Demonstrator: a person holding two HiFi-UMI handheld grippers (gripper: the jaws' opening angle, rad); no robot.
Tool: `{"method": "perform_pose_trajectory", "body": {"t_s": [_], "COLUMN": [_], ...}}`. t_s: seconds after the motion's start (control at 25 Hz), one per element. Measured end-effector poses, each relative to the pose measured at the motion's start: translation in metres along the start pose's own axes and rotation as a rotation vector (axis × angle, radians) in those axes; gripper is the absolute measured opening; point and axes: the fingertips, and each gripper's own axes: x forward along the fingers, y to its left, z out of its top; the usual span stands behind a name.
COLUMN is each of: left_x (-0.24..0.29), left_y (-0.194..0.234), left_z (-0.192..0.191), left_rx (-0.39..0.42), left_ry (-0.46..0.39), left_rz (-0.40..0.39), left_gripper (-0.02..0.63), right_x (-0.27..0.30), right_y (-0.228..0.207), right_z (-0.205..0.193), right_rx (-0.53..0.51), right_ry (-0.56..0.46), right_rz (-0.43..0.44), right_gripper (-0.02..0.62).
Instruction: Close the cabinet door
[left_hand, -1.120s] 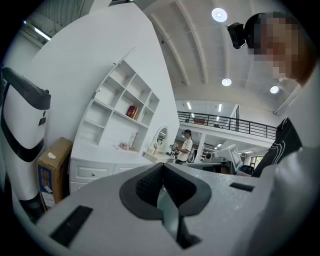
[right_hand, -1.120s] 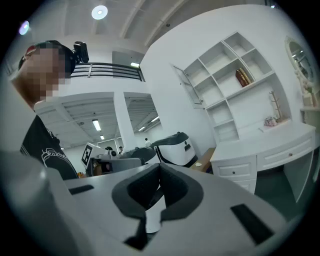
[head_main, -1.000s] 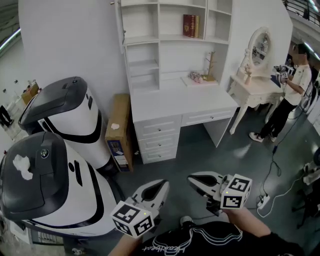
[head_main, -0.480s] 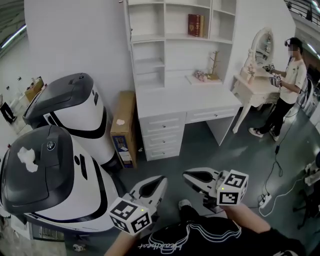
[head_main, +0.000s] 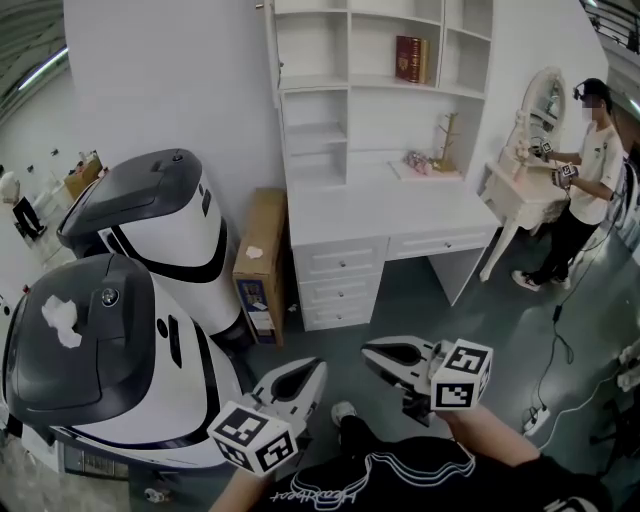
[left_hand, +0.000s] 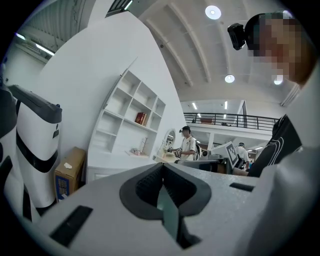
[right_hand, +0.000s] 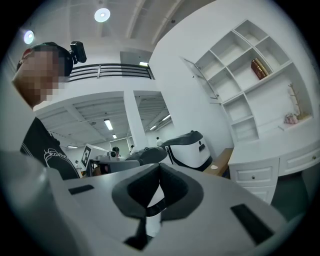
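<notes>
both grippers are held level, side by side, on the near side of the white desk (head_main: 380, 215) and well apart from it. the left gripper (head_main: 308, 372) has its jaws pressed together with nothing between them. the right gripper (head_main: 375, 352) also has its jaws pressed together and holds nothing.

the cabinet door (head_main: 271, 45) is a thin panel at the upper left corner of the shelves (head_main: 375, 60) that rise from the back of the desk. it shows edge-on and stands out from the shelf front, and neither gripper touches it. a red book (head_main: 408, 52) stands in an upper shelf above the desk.

a cardboard box (head_main: 258, 250) leans against the desk's left side. left of the box stand two large white and black machines (head_main: 150, 230), one nearer than the other. to the right of the desk is a small dressing table (head_main: 525, 195) with an oval mirror, and a person (head_main: 590, 170) stands just beside it.
</notes>
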Motion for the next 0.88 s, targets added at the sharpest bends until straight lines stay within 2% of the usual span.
{"method": "perform_pose_trajectory", "body": {"t_s": [0.24, 0.52, 0.76, 0.88], "left_x": [0.03, 0.108, 0.183, 0.212], "left_y": [0.048, 0.118, 0.165, 0.182], "left_z": [0.003, 0.027, 0.066, 0.091], "left_rx": [-0.018, -0.066, -0.076, -0.077], "left_ry": [0.024, 0.022, 0.018, -0.02], "left_rz": [0.043, 0.062, 0.021, 0.017], "left_gripper": [0.005, 0.005, 0.005, 0.005], "right_x": [0.033, 0.065, 0.091, 0.096], "right_y": [-0.049, -0.146, -0.227, -0.256], "right_z": [0.008, 0.044, 0.086, 0.112], "right_rx": [0.05, 0.069, 0.064, 0.035], "right_ry": [-0.011, -0.03, -0.067, -0.088], "right_rz": [0.052, 0.064, 0.066, 0.063], "right_gripper": [0.006, 0.006, 0.006, 0.006]}}
